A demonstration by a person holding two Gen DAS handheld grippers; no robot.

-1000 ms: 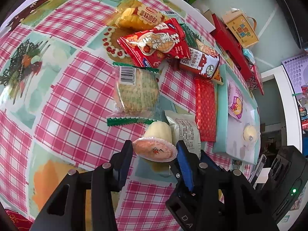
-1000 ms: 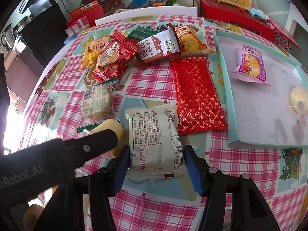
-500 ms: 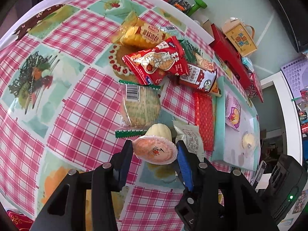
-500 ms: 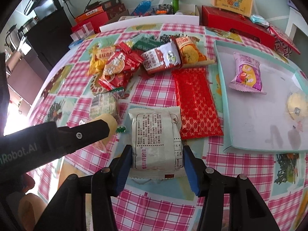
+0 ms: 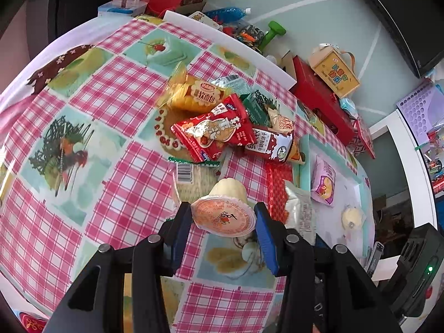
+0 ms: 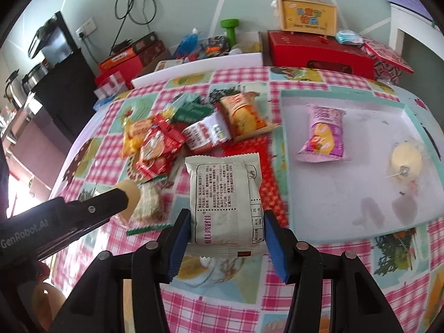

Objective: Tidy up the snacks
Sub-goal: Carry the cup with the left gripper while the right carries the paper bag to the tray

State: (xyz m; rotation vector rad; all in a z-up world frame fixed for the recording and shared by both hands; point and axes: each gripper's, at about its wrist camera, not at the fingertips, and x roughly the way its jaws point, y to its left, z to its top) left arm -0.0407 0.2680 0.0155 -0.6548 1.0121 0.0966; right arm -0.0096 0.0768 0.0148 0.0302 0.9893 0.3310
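Note:
My left gripper [image 5: 223,223] is shut on a jelly cup [image 5: 223,216] with an orange foil lid, held above the checked tablecloth. My right gripper [image 6: 226,233] is shut on a white snack packet [image 6: 226,197], back side up, lifted over the table. The teal-rimmed tray [image 6: 344,227] lies to the right with a purple snack bag [image 6: 323,136] and a pale yellow jelly cup [image 6: 406,163] in it. A pile of snacks [image 5: 219,127] sits mid-table: red packets, a yellow bag, green packs. The left gripper's arm [image 6: 63,216] shows in the right wrist view, with its cup partly hidden.
A red flat packet [image 6: 249,149] lies beside the tray's left edge. A green-trimmed cracker pack [image 6: 148,208] lies under the left gripper. Red boxes [image 6: 319,51], a yellow gift box [image 6: 308,14] and a green dumbbell [image 6: 230,29] stand beyond the table's far edge.
Both grippers have risen from the table with their loads; the white packet and the jelly cup are now higher and the views take in more of the room.

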